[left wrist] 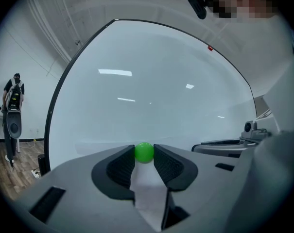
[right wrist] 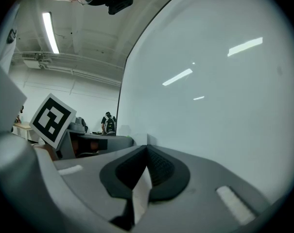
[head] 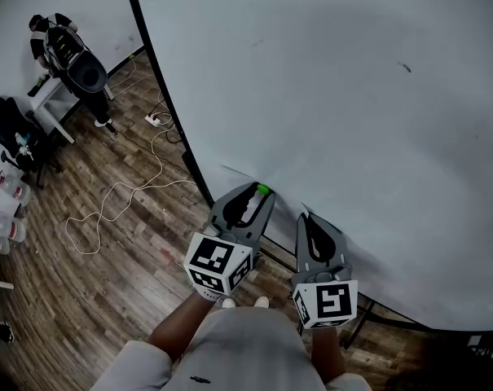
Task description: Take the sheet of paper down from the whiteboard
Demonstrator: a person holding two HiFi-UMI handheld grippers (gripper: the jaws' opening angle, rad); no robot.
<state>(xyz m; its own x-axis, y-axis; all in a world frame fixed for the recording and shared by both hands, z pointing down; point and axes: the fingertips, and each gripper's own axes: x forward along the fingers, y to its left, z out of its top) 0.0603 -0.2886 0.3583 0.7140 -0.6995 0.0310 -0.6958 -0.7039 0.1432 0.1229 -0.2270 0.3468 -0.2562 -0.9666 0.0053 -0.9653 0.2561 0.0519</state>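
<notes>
The whiteboard [head: 336,80] fills the upper right of the head view. A white sheet of paper [left wrist: 149,191] lies flat against it, and its top edge [head: 234,172] shows only faintly. A small green ball magnet [left wrist: 144,152] sits on the sheet. My left gripper [left wrist: 144,153] points level at the board, and its two pads touch the magnet on both sides. My right gripper [right wrist: 147,152], just to the right [head: 305,218], is shut on the sheet of paper [right wrist: 141,193], which runs between its pads.
The board's black frame [head: 160,88] runs down to the wooden floor [head: 91,283]. A white cable [head: 116,194] and a power strip [head: 154,119] lie on it. A person with a backpack [head: 67,51] stands far left by a table. A dark chair [head: 10,125] is nearby.
</notes>
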